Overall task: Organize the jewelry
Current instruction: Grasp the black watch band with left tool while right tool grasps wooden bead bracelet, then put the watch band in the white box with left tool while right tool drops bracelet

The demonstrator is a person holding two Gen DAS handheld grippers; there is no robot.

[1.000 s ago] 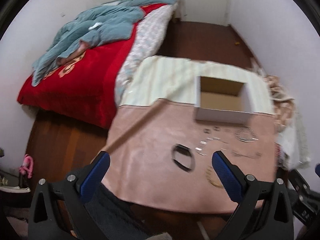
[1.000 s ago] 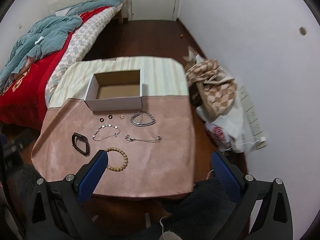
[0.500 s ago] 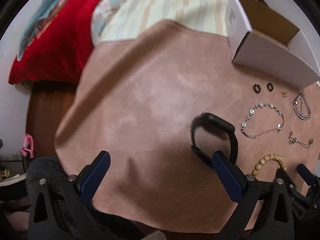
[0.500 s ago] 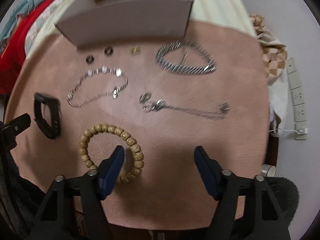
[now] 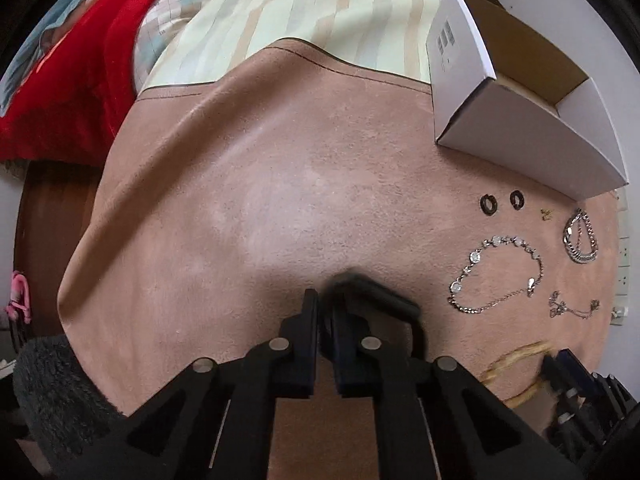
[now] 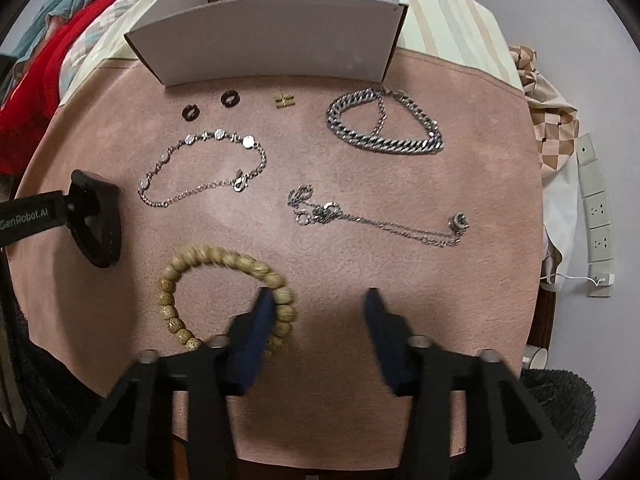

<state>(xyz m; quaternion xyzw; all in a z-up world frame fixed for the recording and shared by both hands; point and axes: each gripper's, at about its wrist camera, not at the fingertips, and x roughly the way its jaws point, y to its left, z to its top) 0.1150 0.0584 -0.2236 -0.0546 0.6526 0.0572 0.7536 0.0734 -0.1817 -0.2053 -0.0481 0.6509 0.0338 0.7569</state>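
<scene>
Pink suede-like mat [image 6: 480, 128] is spread under a white cardboard box [image 6: 272, 48]. Black band [image 6: 98, 220] is pinched at one edge by left gripper [image 5: 326, 312], jaws clenched. Wooden bead bracelet [image 6: 208, 258] is straddled by right gripper [image 6: 318, 304], jaws apart.

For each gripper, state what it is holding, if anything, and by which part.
The left gripper is shut on the black band, pinching one side of its loop. The right gripper is open and holds nothing; one finger sits inside the wooden bead bracelet.
</scene>
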